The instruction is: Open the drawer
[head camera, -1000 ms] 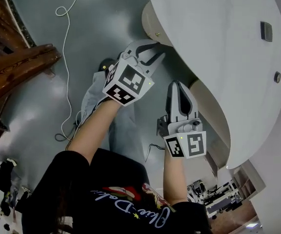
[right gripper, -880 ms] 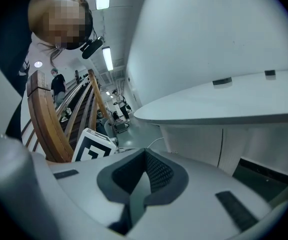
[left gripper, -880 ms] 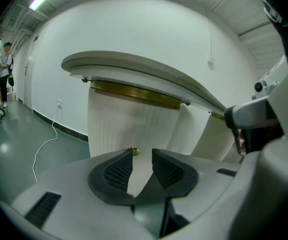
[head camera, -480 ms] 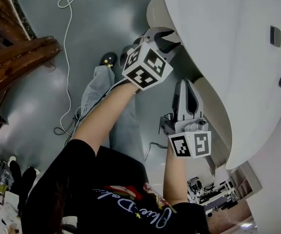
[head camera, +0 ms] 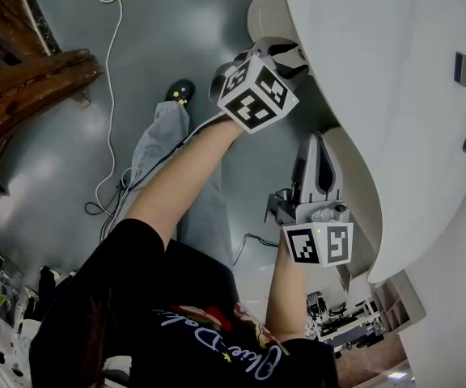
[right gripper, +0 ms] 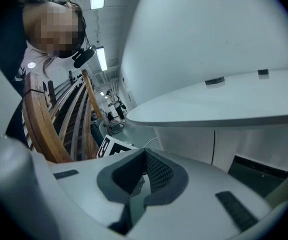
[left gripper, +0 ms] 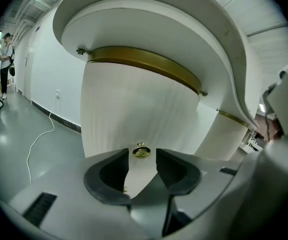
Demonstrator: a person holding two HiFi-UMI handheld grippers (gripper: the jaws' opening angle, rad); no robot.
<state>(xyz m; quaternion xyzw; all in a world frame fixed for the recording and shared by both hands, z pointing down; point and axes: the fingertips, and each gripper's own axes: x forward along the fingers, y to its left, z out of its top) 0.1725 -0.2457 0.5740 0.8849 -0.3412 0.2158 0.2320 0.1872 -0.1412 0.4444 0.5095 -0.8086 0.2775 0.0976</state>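
Note:
The drawer front (left gripper: pixel 134 109) is a white curved panel under a brass band, carrying a small brass knob (left gripper: pixel 141 152). My left gripper (left gripper: pixel 142 160) points at that knob. Its jaws are opening, and the knob sits just beyond the tips, in line with the gap, untouched by the pads. In the head view the left gripper (head camera: pixel 285 55) is tucked under the white desk top (head camera: pixel 379 95), against the rounded pedestal (head camera: pixel 269 10). My right gripper (head camera: pixel 319 148) hangs lower beside the desk edge, shut and empty, its pads (right gripper: pixel 151 171) together.
A white cable (head camera: pixel 108 95) trails over the grey floor. A curved wooden structure (head camera: pixel 31 87) stands at the left. The person's jeans leg and dark shoe (head camera: pixel 180 93) are below the left gripper. A second pedestal (left gripper: pixel 229 129) stands further right under the desk.
The left gripper has moved up the picture and in under the desk top, toward the pedestal, and its jaws have spread wider. The right gripper has stayed in place.

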